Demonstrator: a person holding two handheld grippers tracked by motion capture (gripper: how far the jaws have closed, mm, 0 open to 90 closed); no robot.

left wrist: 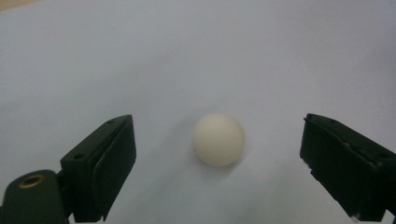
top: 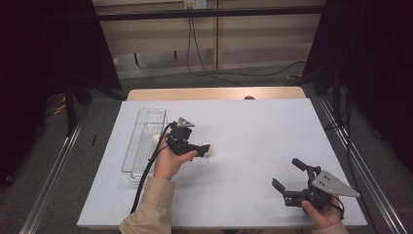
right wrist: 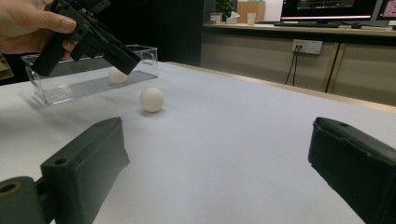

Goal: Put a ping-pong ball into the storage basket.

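— White sheet (top: 253, 126) covers the table; what's on the left?
— Clear tray (top: 144, 141) with one ball (right wrist: 117, 74) inside. Just right of it, the left gripper (top: 202, 148) hangs over a second ball (left wrist: 218, 139), jaws wide, not touching.
— And near right?
— Right gripper (top: 288, 173), jaws wide, holding nothing.

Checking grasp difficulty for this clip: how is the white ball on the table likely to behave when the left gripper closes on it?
The ball is round and smooth, so it would probably roll away if one jaw touches first. It lies free on the flat white table, between the open jaws of the left gripper, with nothing to stop it. It looks like a light, hollow ball, likely easy to lift.
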